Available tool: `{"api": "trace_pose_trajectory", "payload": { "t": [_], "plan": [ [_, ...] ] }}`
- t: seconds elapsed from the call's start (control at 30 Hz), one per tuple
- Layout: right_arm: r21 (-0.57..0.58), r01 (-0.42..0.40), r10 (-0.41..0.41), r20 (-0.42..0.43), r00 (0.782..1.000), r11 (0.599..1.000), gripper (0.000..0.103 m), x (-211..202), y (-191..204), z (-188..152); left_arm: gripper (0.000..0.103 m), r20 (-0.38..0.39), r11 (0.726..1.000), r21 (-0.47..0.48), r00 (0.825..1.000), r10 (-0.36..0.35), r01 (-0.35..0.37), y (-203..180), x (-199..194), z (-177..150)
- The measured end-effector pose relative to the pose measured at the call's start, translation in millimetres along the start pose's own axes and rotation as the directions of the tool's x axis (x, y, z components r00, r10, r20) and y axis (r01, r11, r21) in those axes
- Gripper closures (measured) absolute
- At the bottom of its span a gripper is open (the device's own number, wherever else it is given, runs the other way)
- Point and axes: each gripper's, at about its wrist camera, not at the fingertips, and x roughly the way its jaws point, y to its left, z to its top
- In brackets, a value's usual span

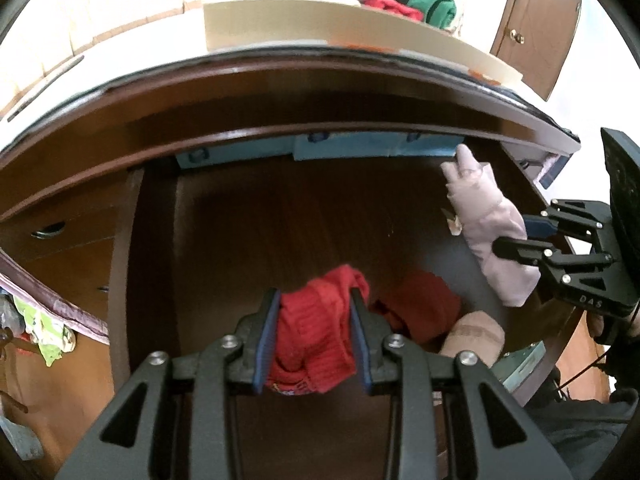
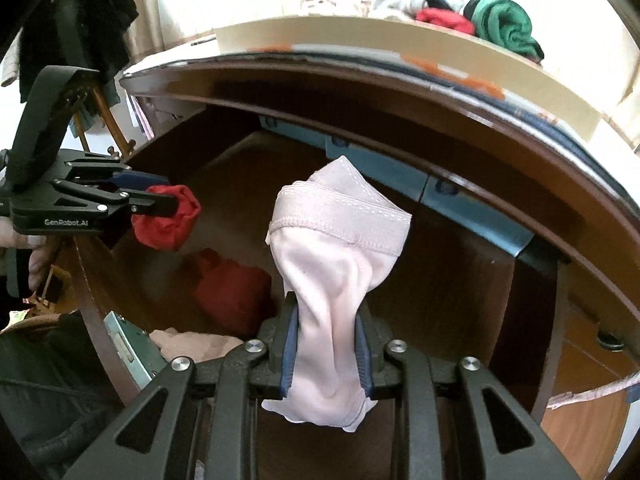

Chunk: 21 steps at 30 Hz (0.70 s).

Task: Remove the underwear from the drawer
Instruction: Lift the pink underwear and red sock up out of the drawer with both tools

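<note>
- Underwear, left wrist view: red knit underwear (image 1: 316, 332) clamped in the left hand-held gripper (image 1: 316, 332), held above the open dark wooden drawer (image 1: 248, 216). Second red piece (image 1: 420, 304) and beige piece (image 1: 474, 336) lie on the drawer floor. Right hand-held gripper (image 1: 508, 240) at right grips pale pink underwear (image 1: 486, 216).
- Right wrist view: right hand-held gripper (image 2: 326, 344) clenched on the pale pink underwear (image 2: 336, 248), over the drawer (image 2: 440, 280). Left hand-held gripper (image 2: 160, 196) holds the red bundle (image 2: 168, 220). Green rolled cloth (image 2: 504, 24) sits on the surface above.
</note>
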Motion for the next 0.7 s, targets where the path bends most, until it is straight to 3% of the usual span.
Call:
{"api": "trace_pose_trajectory", "payload": {
  "t": [0.7],
  "plan": [
    [-0.040,0.015,-0.007,0.190,0.982,0.999,0.076,-17,10,-2,0.071,0.159,0.999,0.009,0.987,0.040,-0.042,-6,-34,2]
  ]
}}
